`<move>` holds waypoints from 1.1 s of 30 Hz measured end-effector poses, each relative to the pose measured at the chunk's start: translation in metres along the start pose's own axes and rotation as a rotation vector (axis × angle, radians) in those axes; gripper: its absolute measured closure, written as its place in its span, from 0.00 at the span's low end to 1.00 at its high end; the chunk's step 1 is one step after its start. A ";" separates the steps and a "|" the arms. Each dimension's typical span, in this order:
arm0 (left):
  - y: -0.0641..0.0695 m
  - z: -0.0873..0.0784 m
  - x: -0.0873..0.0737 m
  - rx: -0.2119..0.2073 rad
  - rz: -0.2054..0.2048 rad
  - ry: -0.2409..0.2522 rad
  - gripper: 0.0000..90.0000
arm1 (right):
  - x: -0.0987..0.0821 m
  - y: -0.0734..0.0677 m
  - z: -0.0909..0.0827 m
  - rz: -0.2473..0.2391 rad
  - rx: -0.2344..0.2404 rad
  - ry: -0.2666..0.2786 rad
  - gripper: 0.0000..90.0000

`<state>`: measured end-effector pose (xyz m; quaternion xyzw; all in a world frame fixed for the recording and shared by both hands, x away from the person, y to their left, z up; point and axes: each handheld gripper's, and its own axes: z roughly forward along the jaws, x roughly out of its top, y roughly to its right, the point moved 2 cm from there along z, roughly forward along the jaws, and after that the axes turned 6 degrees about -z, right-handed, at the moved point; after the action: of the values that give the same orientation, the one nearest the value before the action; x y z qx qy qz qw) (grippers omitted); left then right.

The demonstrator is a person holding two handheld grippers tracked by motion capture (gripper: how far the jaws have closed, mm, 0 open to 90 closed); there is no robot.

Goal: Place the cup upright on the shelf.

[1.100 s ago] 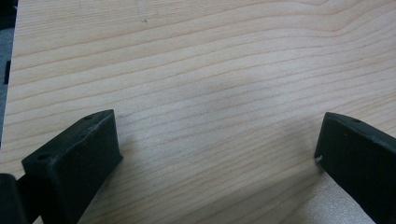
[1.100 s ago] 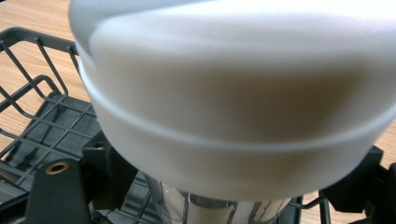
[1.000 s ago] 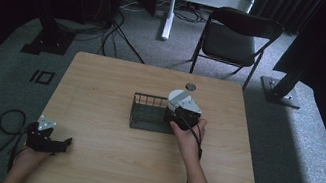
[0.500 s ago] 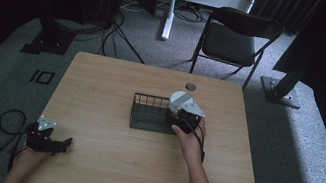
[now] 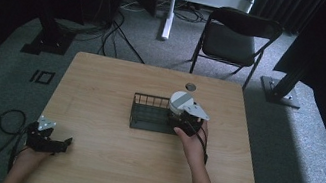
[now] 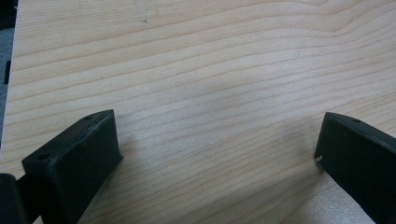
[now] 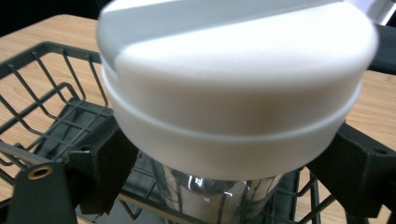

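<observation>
Light wooden table [image 5: 103,162]; clear glass jar with white lid [image 7: 233,93] over dark wire basket [image 5: 147,114], clamped in right gripper [image 5: 181,121] below lid. Likely fragile, slippery; hold the neck. Left gripper [image 6: 215,154] wide, idle.

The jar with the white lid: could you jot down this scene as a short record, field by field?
jar: clear, white lid, held upright over the right end of the basket
basket: dark wire, mid-table
right tool: jaws closed on the jar below its lid
left tool: jaws wide apart, nothing between them, near the table's front left corner
table: light wood
chair: black, folding, behind the table
</observation>
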<state>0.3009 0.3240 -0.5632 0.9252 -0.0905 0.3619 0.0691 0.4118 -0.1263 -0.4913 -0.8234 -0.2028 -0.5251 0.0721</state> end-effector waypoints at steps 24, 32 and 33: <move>0.000 0.000 0.000 0.000 0.000 0.000 0.00 | -0.007 0.003 -0.031 -0.008 0.008 0.044 0.14; 0.000 0.000 0.000 0.000 0.000 0.000 0.00 | -0.016 0.006 -0.039 -0.025 0.006 0.031 0.14; 0.000 0.000 0.000 0.000 0.000 0.000 0.00 | -0.018 0.007 -0.040 -0.025 0.003 0.033 0.14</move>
<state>0.3009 0.3240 -0.5632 0.9252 -0.0905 0.3619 0.0691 0.3745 -0.1503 -0.4889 -0.8120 -0.2125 -0.5390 0.0699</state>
